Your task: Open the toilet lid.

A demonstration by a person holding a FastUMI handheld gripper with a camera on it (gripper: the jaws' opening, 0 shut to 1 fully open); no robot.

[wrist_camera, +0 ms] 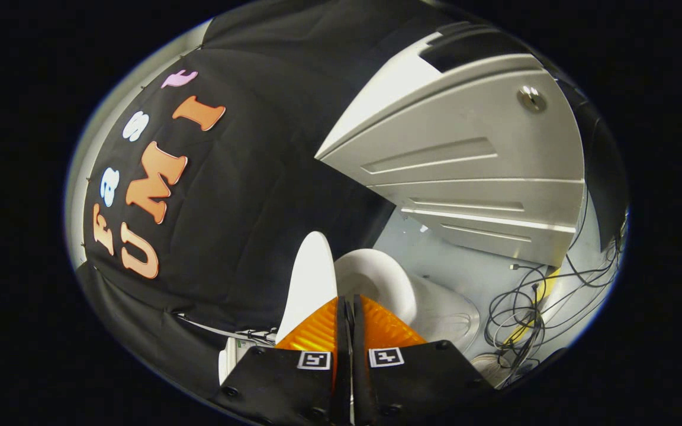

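The claw (346,307) has its two fingers pressed together, with only a thin seam between them and nothing caught there. Just ahead of the fingertips stands the toilet lid (312,278), a white oval panel raised on edge and leaning toward the black booth cloth. Beside it, on the other side of the fingertips, is the white toilet seat and bowl (385,284), its rim curving away over the pale floor (465,272). Beyond the toilet stands a large grey panelled cabinet (471,171) with a round metal lock (531,98). A tangle of dark cables (524,307) lies on the floor near the bowl.
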